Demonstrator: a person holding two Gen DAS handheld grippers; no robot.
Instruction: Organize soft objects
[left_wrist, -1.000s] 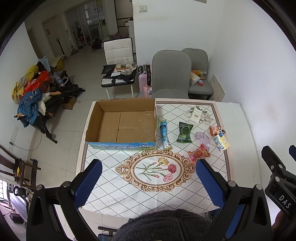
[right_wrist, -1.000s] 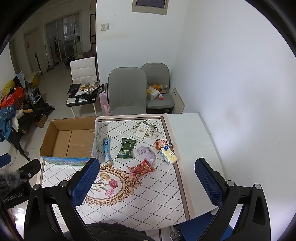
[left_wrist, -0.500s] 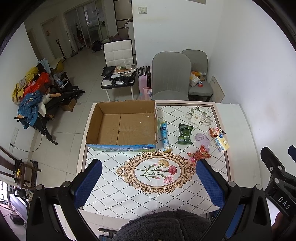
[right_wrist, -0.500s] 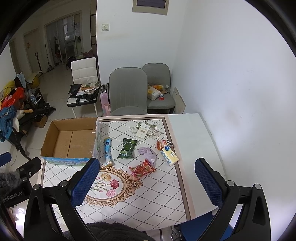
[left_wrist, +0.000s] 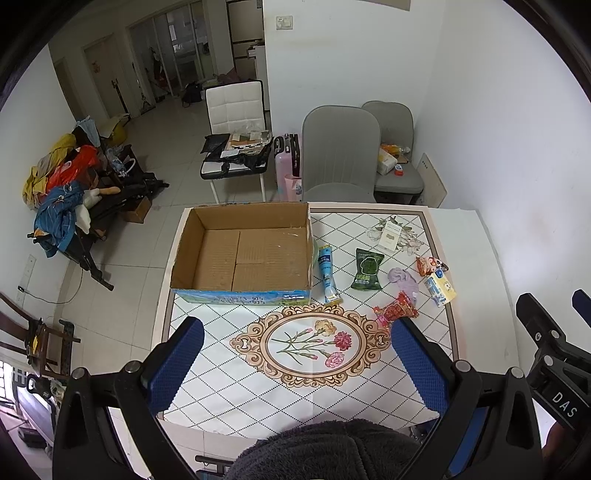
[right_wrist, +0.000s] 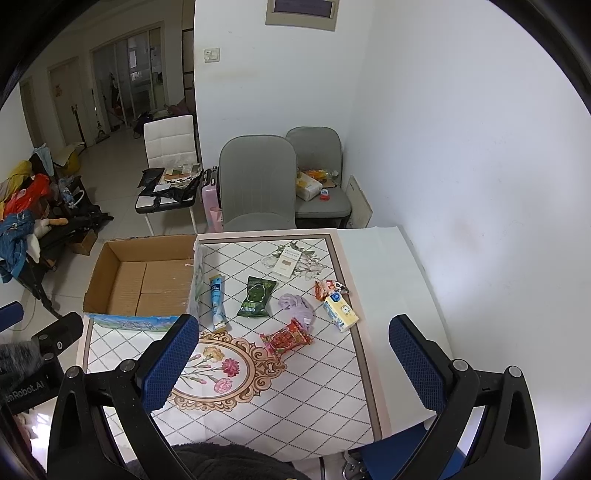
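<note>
An open, empty cardboard box stands at the table's far left. To its right lie a blue tube, a green pouch, a lilac cloth, a red packet, a yellow tissue pack, a small orange packet and a white card. My left gripper and right gripper are open and empty, held high above the table's near side.
The table has a patterned cloth with a floral oval. Two grey chairs and a white chair stand behind it. A white wall runs along the right. Clutter lies on the floor at left.
Both grippers have drifted slightly back and up; the table objects have not moved. Both grippers stay open.
</note>
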